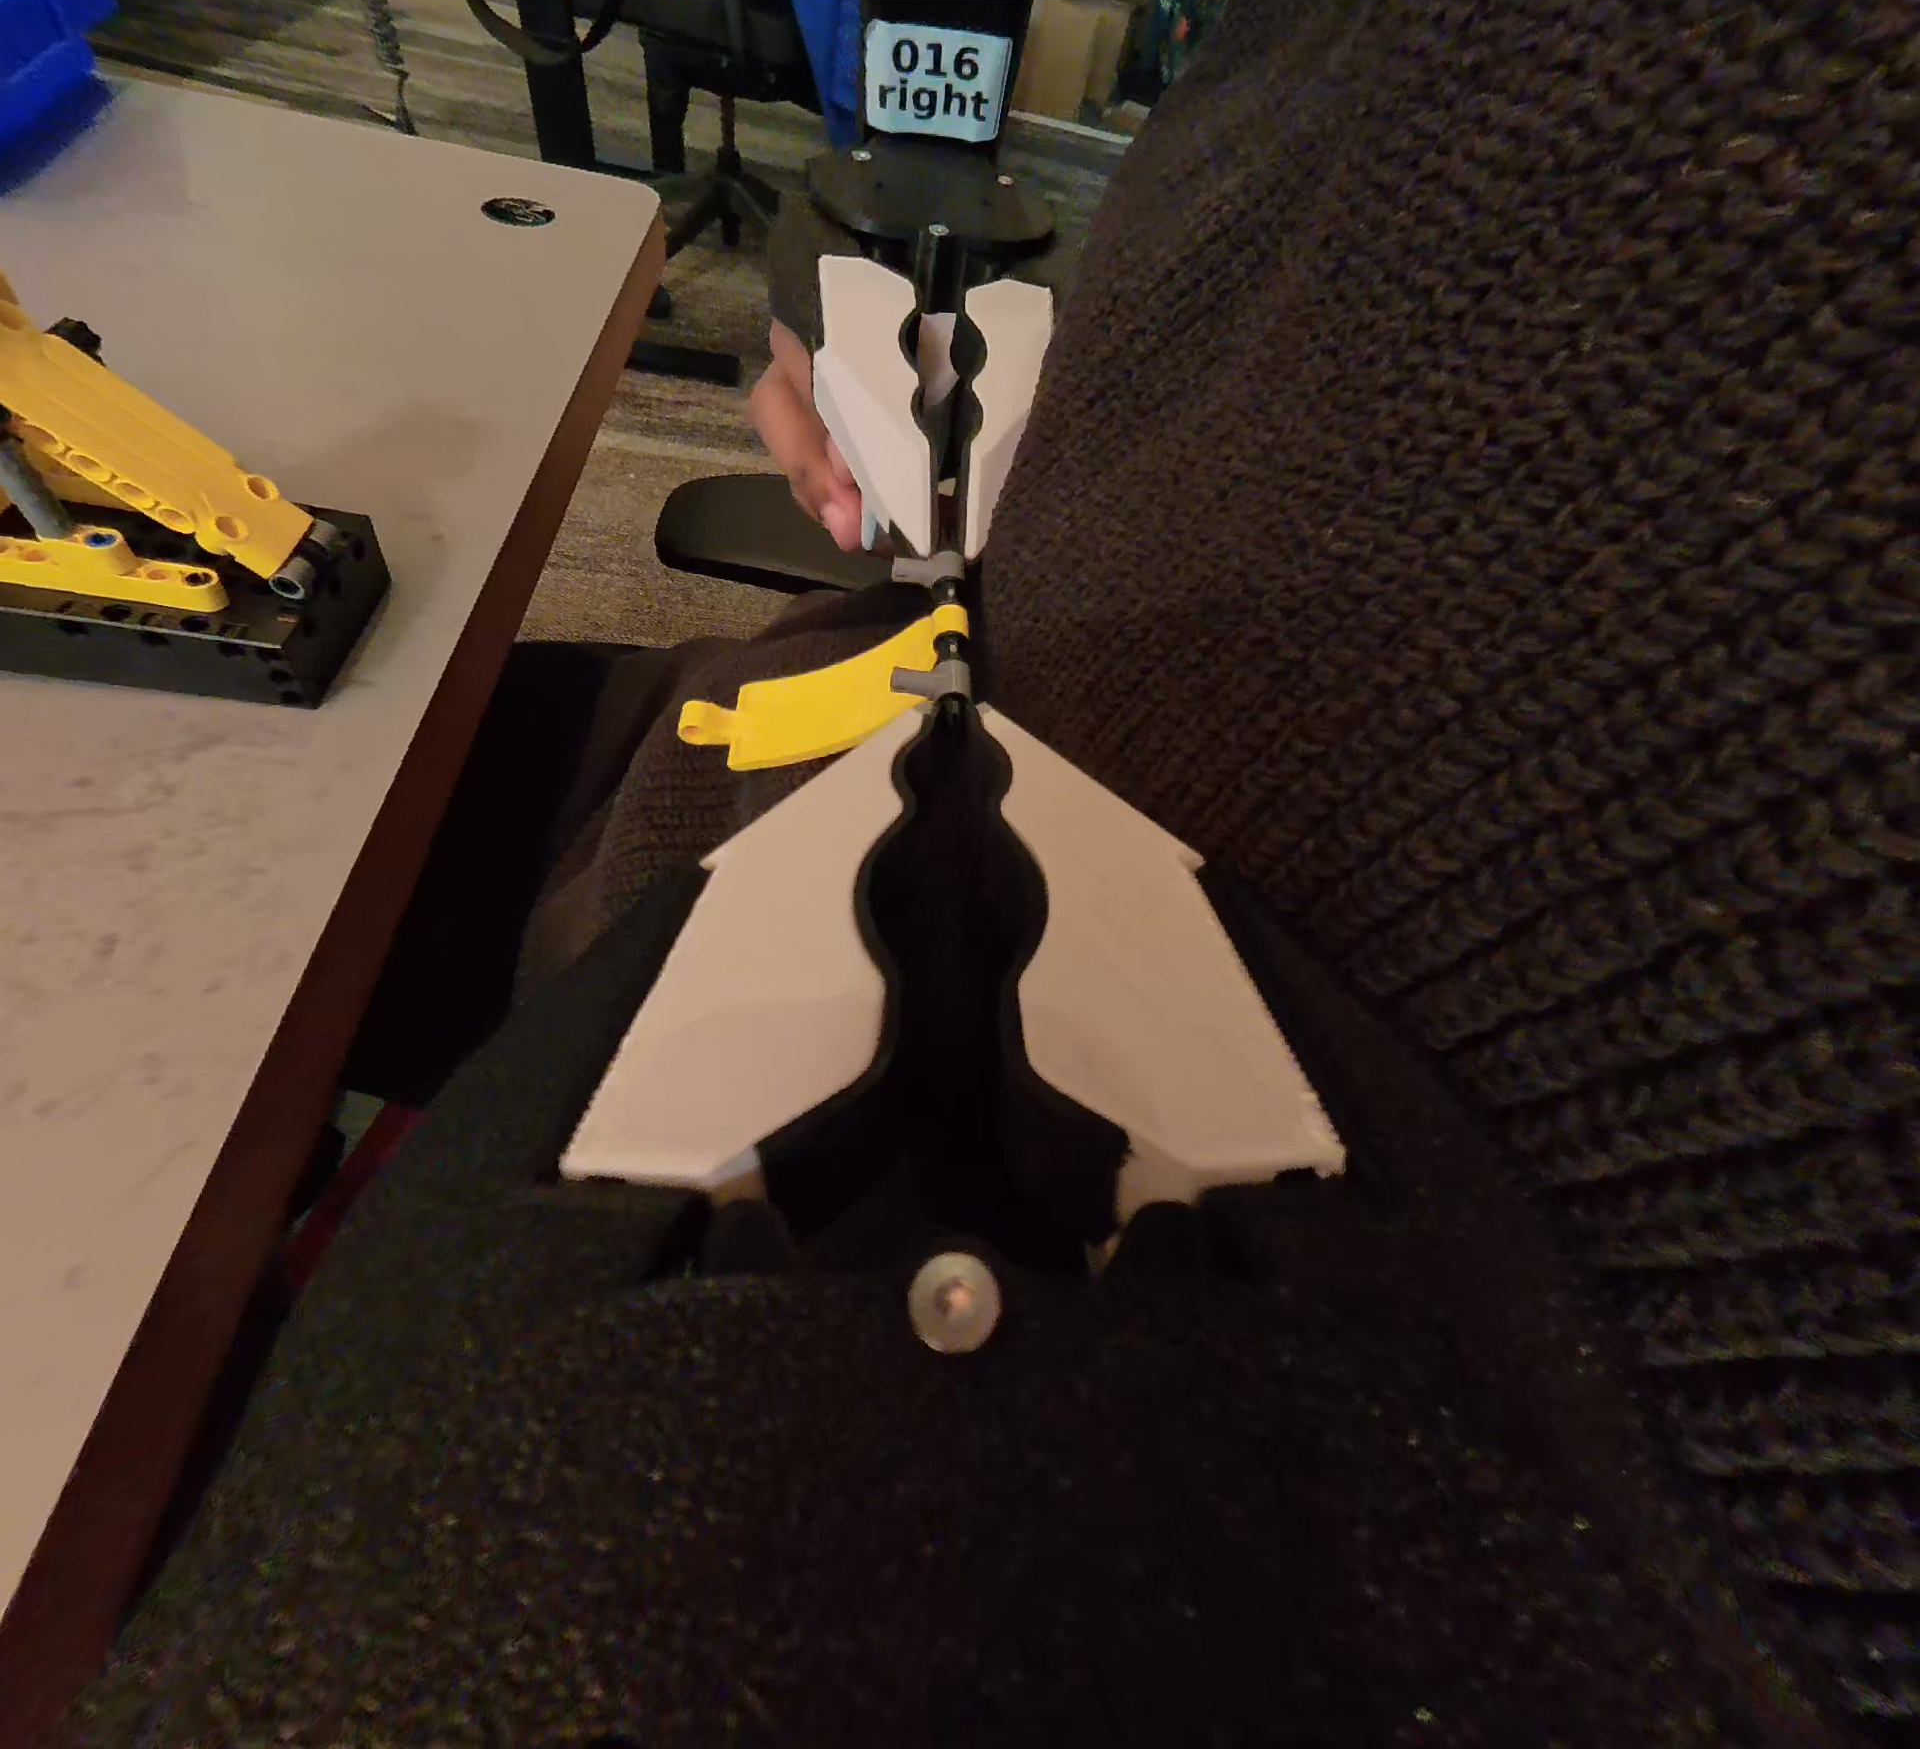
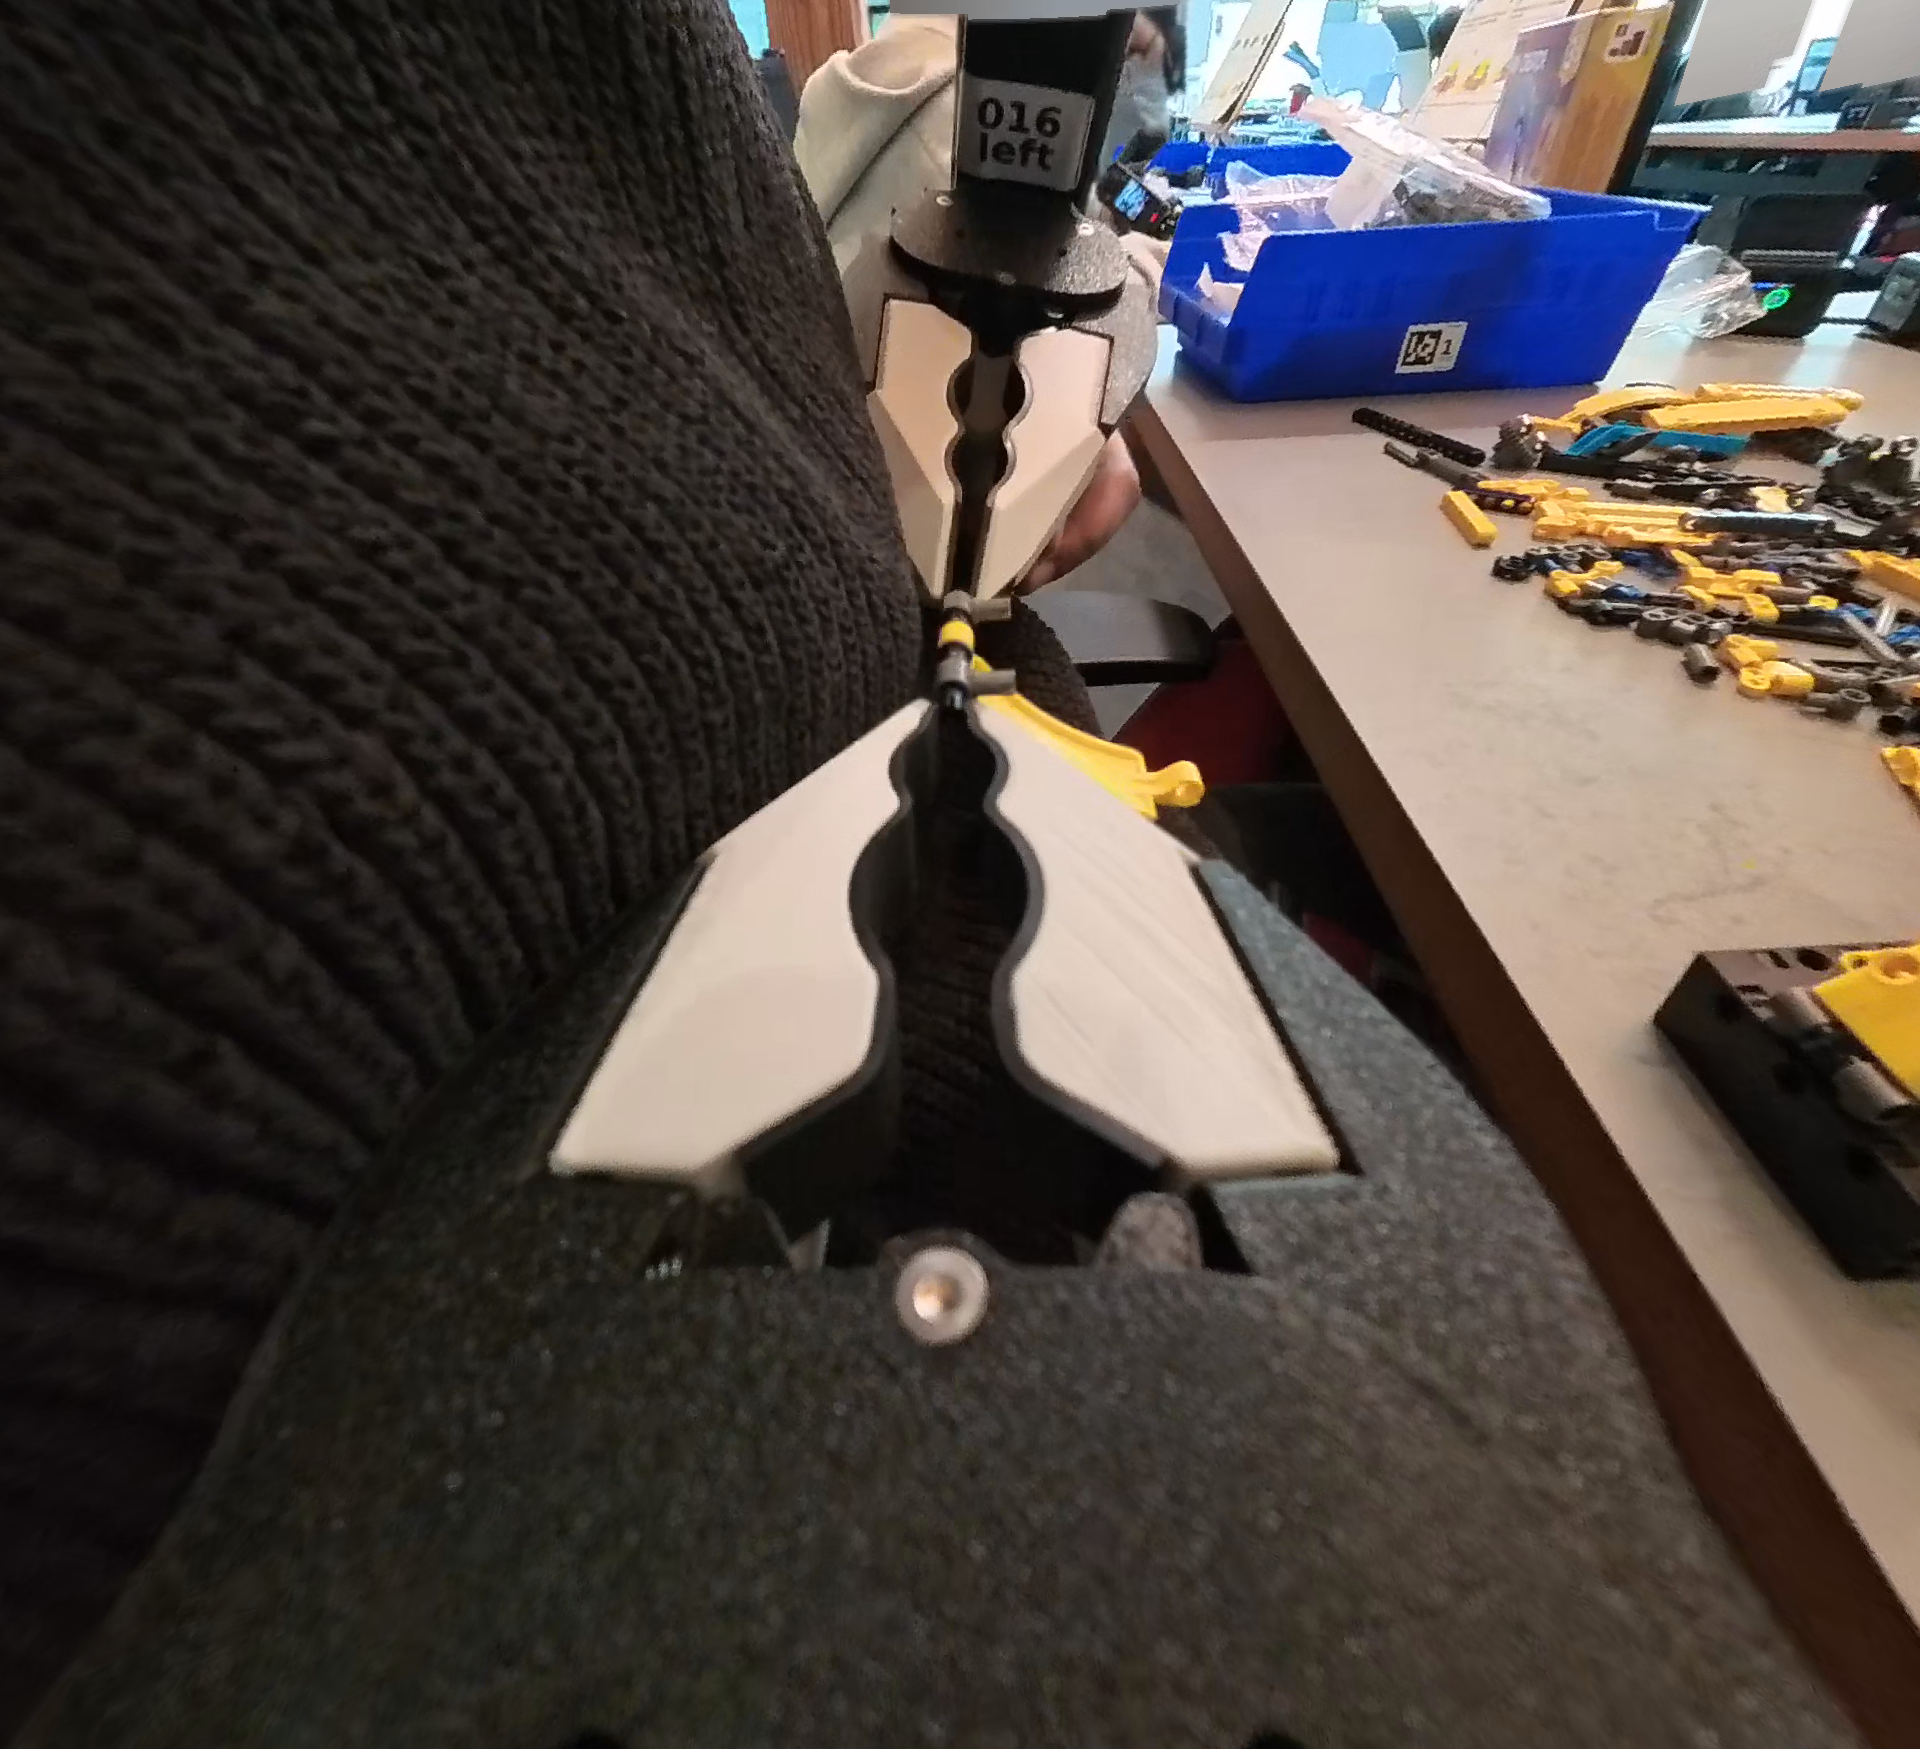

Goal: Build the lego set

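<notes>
Both grippers face each other tip to tip in front of a person's dark knitted sweater [image 1: 1507, 556], off the table's edge. My left gripper [image 1: 951, 707] is shut on one end of a thin black axle [image 1: 948, 603]. My right gripper [image 2: 951, 702] is shut on the other end; it also shows farther off in the left wrist view [image 1: 940, 551]. The axle carries two grey connectors [image 1: 930, 569] and a yellow curved panel [image 1: 821, 707] that hangs to the side. The panel shows beside my right gripper's finger in the right wrist view [image 2: 1101, 764]. The left gripper shows opposite [image 2: 961, 593].
A grey table [image 1: 208, 868] bears a black and yellow brick model [image 1: 156, 556], which also shows in the right wrist view [image 2: 1818, 1076]. Several loose yellow, black and grey parts [image 2: 1683, 536] lie there. A blue bin [image 2: 1455, 297] with plastic bags stands at the back. The left gripper's tips are roughly 4 cm from the right gripper's.
</notes>
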Tool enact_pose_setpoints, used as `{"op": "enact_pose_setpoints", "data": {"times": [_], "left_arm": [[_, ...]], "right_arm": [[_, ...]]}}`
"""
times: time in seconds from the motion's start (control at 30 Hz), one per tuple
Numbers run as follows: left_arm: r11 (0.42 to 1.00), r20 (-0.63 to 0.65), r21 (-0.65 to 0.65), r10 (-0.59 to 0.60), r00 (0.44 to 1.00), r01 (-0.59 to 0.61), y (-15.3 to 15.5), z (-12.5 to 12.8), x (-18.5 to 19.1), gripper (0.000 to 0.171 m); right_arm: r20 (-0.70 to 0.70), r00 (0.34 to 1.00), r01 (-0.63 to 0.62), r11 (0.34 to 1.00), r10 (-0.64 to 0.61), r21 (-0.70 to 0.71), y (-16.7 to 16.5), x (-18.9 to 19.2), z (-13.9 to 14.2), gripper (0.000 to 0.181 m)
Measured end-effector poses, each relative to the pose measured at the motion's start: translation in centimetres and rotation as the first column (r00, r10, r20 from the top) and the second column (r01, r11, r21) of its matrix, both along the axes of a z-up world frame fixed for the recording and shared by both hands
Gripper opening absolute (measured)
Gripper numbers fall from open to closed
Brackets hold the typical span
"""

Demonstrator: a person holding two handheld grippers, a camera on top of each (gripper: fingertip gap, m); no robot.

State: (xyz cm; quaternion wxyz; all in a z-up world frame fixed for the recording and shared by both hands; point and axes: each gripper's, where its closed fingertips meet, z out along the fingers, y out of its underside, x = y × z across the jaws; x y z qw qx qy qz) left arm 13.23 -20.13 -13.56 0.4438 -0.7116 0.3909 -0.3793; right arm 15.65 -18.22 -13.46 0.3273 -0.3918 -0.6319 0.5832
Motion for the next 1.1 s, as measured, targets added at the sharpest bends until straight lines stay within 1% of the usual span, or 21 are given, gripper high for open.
{"op": "enact_pose_setpoints", "data": {"times": [0.2,0.37,0.53,0.67,0.73,0.77,0.83,0.93,1.0,1.1], "left_arm": [[1.0,-0.006,-0.012,0.012,1.0,-0.013,-0.1,-0.2,0.0,0.001],[0.999,-0.045,-0.038,0.007,0.999,-0.009,-0.3,-0.8,0.1,0.0],[0.998,-0.024,-0.067,0.013,1.0,-0.014,-0.3,-1.0,0.2,0.0],[0.998,-0.003,-0.058,0.029,1.0,-0.029,-0.1,-0.7,0.1,0.001],[0.999,0.008,-0.031,0.039,0.999,-0.039,0.2,-0.3,0.0,0.002],[0.999,0.017,-0.004,0.051,0.999,-0.051,0.5,0.1,-0.1,0.002],[0.996,0.049,0.041,0.072,0.996,-0.074,1.2,0.8,-0.3,0.004],[0.992,0.085,0.059,0.107,0.991,-0.112,2.3,1.3,-0.6,0.006],[0.99,0.109,0.055,0.126,0.986,-0.132,3.0,1.4,-0.6,0.012],[0.983,0.154,0.037,0.173,0.973,-0.18,4.2,1.5,-0.9,0.025]], "right_arm": [[0.037,0.999,0.002,1.0,-0.003,0.025,-0.2,0.0,-0.4,0.004],[0.03,1.0,0.004,1.0,-0.003,-0.005,-0.4,-0.1,0.0,0.004],[0.053,0.998,0.013,0.999,-0.015,0.035,-0.4,-0.1,-0.2,0.004],[0.084,0.996,0.009,0.999,-0.012,0.036,-0.3,0.1,-0.8,0.003],[0.098,0.995,0.008,0.999,-0.012,0.034,-0.1,0.1,-1.1,0.004],[0.089,0.996,0.017,0.999,-0.02,0.038,0.2,0.0,-1.1,0.004],[0.028,0.999,0.042,0.999,-0.042,0.014,0.9,-0.2,-0.2,0.004],[-0.064,0.995,0.075,0.996,-0.079,-0.055,2.1,-0.4,1.7,0.004],[-0.106,0.99,0.09,0.993,-0.097,-0.071,2.8,-0.5,2.6,0.004],[-0.131,0.984,0.112,0.993,-0.117,-0.041,3.4,-0.7,3.0,0.003]]}}
